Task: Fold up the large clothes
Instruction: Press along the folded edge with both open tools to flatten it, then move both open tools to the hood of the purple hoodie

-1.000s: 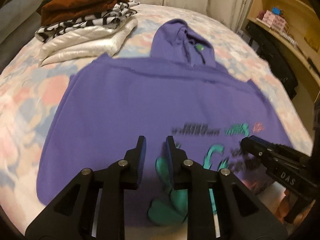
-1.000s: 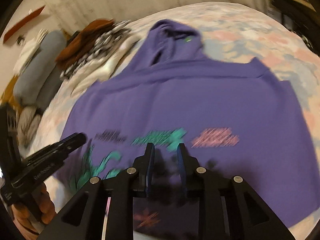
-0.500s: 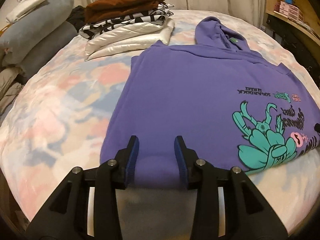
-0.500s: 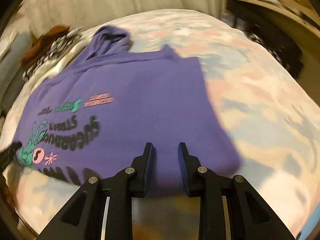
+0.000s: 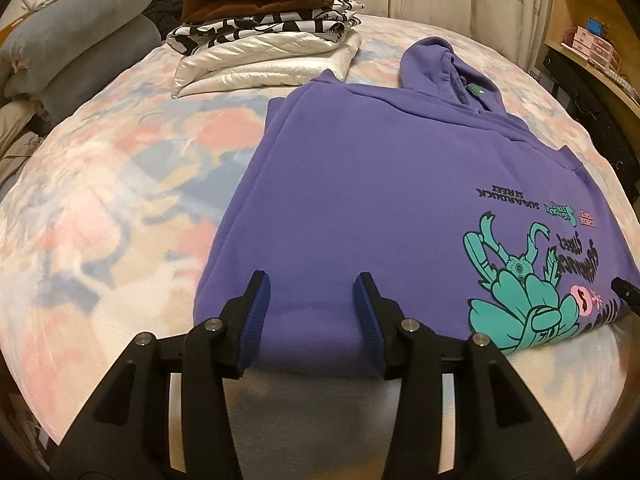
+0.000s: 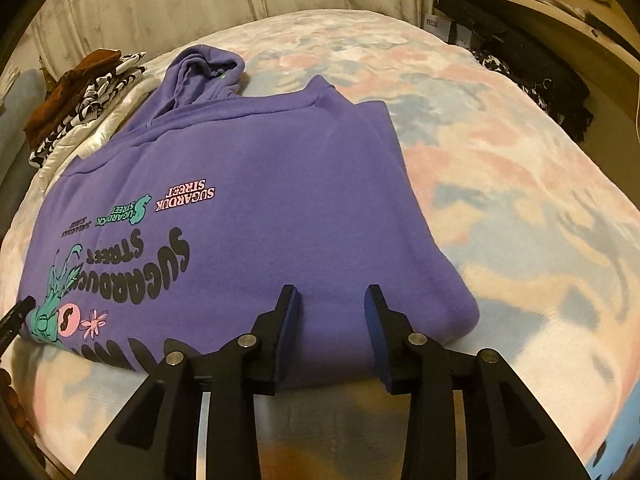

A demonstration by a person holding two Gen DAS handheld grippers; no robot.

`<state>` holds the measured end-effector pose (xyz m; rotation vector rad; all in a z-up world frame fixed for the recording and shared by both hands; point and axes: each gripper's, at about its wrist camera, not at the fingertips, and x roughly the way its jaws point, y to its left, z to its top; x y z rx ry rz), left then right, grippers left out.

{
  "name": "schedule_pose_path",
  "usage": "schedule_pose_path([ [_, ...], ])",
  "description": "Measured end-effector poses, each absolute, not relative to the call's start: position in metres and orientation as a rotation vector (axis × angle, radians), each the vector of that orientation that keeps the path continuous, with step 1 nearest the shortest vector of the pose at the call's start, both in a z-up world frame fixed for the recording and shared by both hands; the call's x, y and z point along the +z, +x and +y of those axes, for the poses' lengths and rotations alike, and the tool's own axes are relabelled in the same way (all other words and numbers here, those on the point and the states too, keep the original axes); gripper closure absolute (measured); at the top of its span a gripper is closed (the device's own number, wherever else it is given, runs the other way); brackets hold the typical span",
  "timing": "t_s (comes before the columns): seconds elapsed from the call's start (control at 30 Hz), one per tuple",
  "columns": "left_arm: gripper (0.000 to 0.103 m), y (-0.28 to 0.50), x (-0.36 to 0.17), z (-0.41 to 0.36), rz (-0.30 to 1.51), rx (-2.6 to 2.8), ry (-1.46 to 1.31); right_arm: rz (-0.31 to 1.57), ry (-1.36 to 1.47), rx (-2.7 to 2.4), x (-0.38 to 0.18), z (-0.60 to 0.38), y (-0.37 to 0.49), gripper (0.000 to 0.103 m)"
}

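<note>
A purple hoodie with a teal and black print lies flat on the bed, sleeves folded in and hood at the far end. My left gripper is at the near left corner of its hem. Its jaws are opening, the hem edge lies between the blue pads, and neither pad presses on it. My right gripper stands the same way at the near right corner of the hoodie, jaws opening and astride the hem. Each view catches the other gripper's black tip at its edge: right gripper, left gripper.
The bed blanket is pastel pink and blue. A stack of folded clothes sits at the far left beside grey pillows. A wooden shelf and dark bags stand past the bed's right side. Curtains hang behind.
Both grippers slid apart from the middle of the hoodie's near edge to its two corners. Their jaws have spread wider.
</note>
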<state>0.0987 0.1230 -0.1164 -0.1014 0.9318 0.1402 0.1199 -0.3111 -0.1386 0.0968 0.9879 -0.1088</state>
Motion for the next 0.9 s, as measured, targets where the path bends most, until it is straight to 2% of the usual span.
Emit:
schedule_pose_path([
  [0.1,0.055,0.099,-0.117,0.122,0.936,0.124,-0.108,0.995,0.103,-0.099,-0.139,-0.312,0.121,0.063],
  [0.17,0.051,0.099,-0.117,0.121,0.94,0.114,-0.104,1.001,0.122,-0.086,-0.139,-0.313,0.123,0.056],
  [0.23,0.048,0.1,-0.117,0.119,0.946,0.103,-0.104,1.005,0.149,-0.05,-0.14,-0.313,0.124,0.042],
  [0.3,0.045,0.099,-0.118,0.118,0.947,0.098,-0.109,1.007,0.141,-0.036,-0.141,-0.309,0.124,0.037],
  [0.57,0.037,0.104,-0.118,0.116,0.968,0.093,-0.112,1.016,0.118,-0.055,-0.143,-0.3,0.127,0.034],
  [0.9,0.036,0.125,-0.096,0.119,1.003,0.035,-0.108,1.097,0.185,0.002,-0.128,-0.307,0.141,0.033],
])
